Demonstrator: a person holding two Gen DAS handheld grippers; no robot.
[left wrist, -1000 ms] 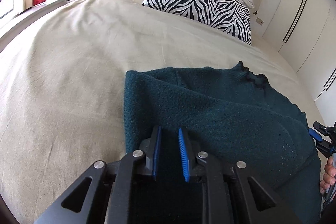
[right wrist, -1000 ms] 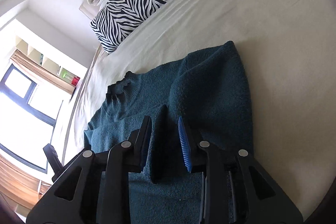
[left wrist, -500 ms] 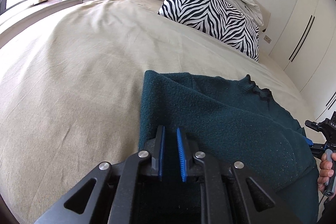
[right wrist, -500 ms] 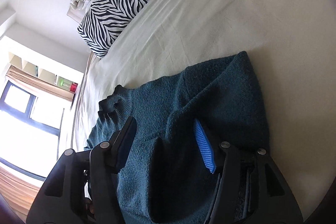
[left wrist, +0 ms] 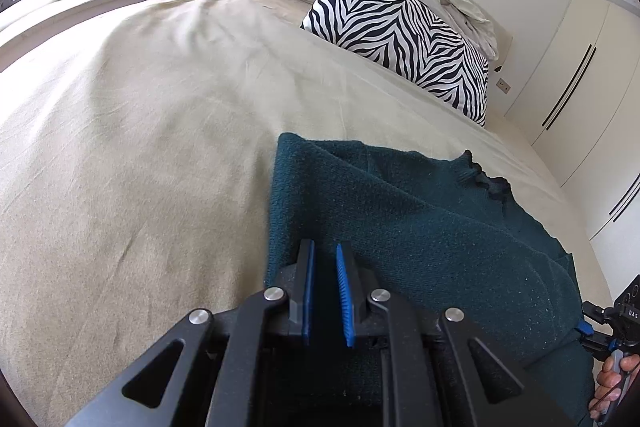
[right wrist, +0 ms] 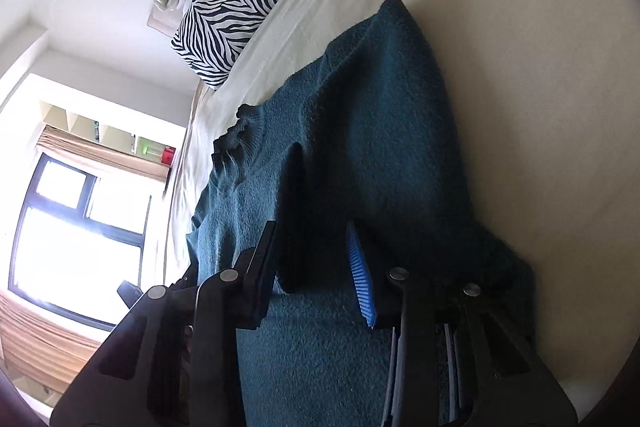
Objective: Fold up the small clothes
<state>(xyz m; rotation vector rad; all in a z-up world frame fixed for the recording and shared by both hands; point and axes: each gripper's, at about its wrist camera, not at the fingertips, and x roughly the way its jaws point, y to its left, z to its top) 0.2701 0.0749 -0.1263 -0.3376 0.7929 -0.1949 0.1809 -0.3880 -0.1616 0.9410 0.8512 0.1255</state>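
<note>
Could go wrong in a few ways. Could let the folded flap of the dark green knit sweater (right wrist: 372, 131) slip and flop open if one side lets go too soon. Could make a crooked fold if one side lifts higher than the other. Could drag the beige bed cover (left wrist: 140, 147) up too if the pads bite too deep. Could pinch only the top layer of thick, fuzzy knit and leave the layer under it behind.

Sweater location: flat on the bed, partly folded, one flap laid over the body, frilly collar (left wrist: 486, 181) toward the zebra pillow (left wrist: 404, 39) at the headboard, well apart from it.

Left hand-held gripper (left wrist: 326, 291): jaws narrow, just a thin gap, at the near left edge of the sweater. Green knit right under and past the tips; cannot tell for sure if cloth sits pinched between the blue pads (left wrist: 344, 299), but likely a thin edge.

Right hand-held gripper (right wrist: 316, 267): jaws part open and closing in. Thick dark fold of sweater between them, with a gap beside each pad, so not squeezed tight yet. Also in the left view at the far right edge, with a person's fingers (left wrist: 612, 379) on its handle.
</note>
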